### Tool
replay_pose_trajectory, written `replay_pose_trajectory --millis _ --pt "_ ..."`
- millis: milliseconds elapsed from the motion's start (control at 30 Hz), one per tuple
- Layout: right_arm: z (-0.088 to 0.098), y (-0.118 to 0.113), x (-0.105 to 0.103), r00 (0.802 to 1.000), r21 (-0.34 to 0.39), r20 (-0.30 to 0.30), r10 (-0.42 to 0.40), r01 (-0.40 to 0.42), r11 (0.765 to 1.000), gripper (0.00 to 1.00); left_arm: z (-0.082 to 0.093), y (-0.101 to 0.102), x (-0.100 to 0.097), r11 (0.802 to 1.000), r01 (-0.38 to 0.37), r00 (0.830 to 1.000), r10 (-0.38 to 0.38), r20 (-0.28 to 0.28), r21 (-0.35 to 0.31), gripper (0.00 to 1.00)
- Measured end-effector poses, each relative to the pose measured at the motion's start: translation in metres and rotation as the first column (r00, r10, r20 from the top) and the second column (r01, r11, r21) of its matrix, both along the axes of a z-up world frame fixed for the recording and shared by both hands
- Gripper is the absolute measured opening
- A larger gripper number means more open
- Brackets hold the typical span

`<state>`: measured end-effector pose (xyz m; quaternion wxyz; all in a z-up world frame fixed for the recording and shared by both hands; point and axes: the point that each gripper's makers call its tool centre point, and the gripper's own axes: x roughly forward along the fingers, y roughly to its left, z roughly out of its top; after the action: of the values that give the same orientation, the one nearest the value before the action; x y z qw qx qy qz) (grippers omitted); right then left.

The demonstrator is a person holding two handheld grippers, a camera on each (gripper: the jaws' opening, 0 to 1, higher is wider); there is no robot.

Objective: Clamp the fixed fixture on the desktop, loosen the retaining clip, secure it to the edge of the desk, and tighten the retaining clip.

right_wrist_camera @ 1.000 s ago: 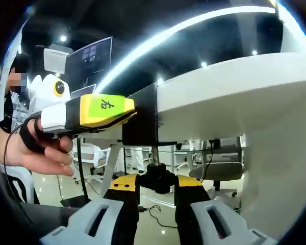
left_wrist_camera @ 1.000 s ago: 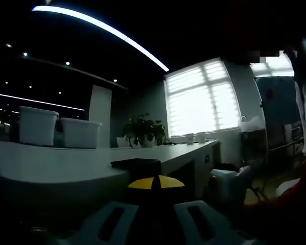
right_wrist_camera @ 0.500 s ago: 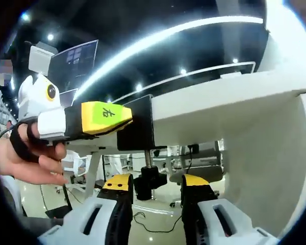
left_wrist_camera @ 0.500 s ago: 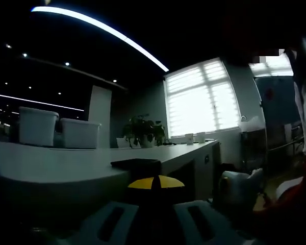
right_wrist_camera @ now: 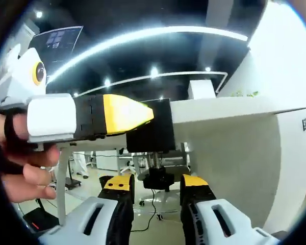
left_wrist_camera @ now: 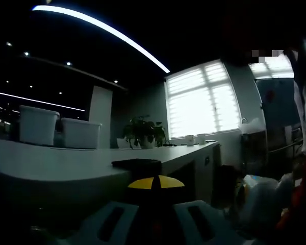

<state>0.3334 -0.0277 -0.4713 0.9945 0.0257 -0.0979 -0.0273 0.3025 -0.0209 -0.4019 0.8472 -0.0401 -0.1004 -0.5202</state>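
Yellow, wedge-shaped tips of the left gripper [right_wrist_camera: 135, 113], held in a person's hand [right_wrist_camera: 18, 168], pinch the upper part of the matte black fixture [right_wrist_camera: 155, 130] against the smooth white table [right_wrist_camera: 229, 109] edge in the right gripper view; its fingers are closed on it. Below hangs a threaded steel screw ending in a knobbly black retaining clip [right_wrist_camera: 158, 179]. The right gripper [right_wrist_camera: 157, 185] has its yellow-capped fingers [right_wrist_camera: 117, 184] parted on either side of that knob, apparently without contact. In the left gripper view, the fixture's flat black top [left_wrist_camera: 136, 163] lies on the table.
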Motion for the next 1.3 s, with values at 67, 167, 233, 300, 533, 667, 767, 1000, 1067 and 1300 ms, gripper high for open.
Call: replay_pose_trajectory --millis 67,167,233,300,533,667,767,1000,1067,1300 --pt "-0.002 0.001 0.004 1.0 -0.003 -0.013 0.0 0.0 1.0 0.35 0.0 0.001 0.0 1.0 -0.002 1.0 0.002 0.0 -0.001 0.01" --pt "-0.001 -0.002 0.006 1.0 0.005 -0.011 0.0 0.0 1.0 0.3 0.001 0.003 0.001 1.0 -0.004 1.0 0.004 0.0 -0.003 0.01" --pt "-0.001 -0.006 0.007 1.0 0.01 -0.012 -0.005 0.005 1.0 0.27 0.001 0.003 0.001 1.0 -0.003 1.0 0.003 0.0 -0.004 0.01" --pt "-0.002 -0.01 0.007 1.0 0.011 -0.01 -0.003 0.003 1.0 0.25 0.001 0.002 0.001 1.0 -0.002 1.0 0.002 0.0 -0.005 0.01" --pt "-0.001 -0.006 0.008 0.985 -0.003 0.052 0.166 -0.166 0.986 0.25 0.001 0.002 0.002 1.0 0.001 1.0 -0.001 -0.002 -0.009 0.01" --pt "0.0 -0.006 0.01 0.947 -0.032 0.064 0.314 -0.313 0.949 0.25 0.001 0.001 0.001 1.0 0.001 1.0 -0.001 0.0 -0.004 0.01" --pt "-0.001 -0.003 0.012 0.901 -0.062 0.055 0.43 -0.426 0.902 0.25 0.001 0.001 0.001 1.0 0.001 1.0 -0.001 0.002 -0.003 0.01" --pt "-0.004 -0.001 0.014 0.834 -0.045 0.053 0.549 -0.547 0.836 0.25 0.001 0.001 0.001 1.0 0.002 1.0 -0.002 0.003 0.004 0.01" --pt "-0.005 0.0 0.013 0.837 -0.041 0.056 0.545 -0.543 0.839 0.25 0.001 0.002 0.001 1.0 0.001 1.0 -0.001 0.003 0.004 0.01" --pt "-0.009 -0.012 0.007 0.919 0.013 0.085 0.385 -0.388 0.922 0.4 0.001 0.002 0.001 1.0 0.0 1.0 0.0 0.001 0.0 0.01"
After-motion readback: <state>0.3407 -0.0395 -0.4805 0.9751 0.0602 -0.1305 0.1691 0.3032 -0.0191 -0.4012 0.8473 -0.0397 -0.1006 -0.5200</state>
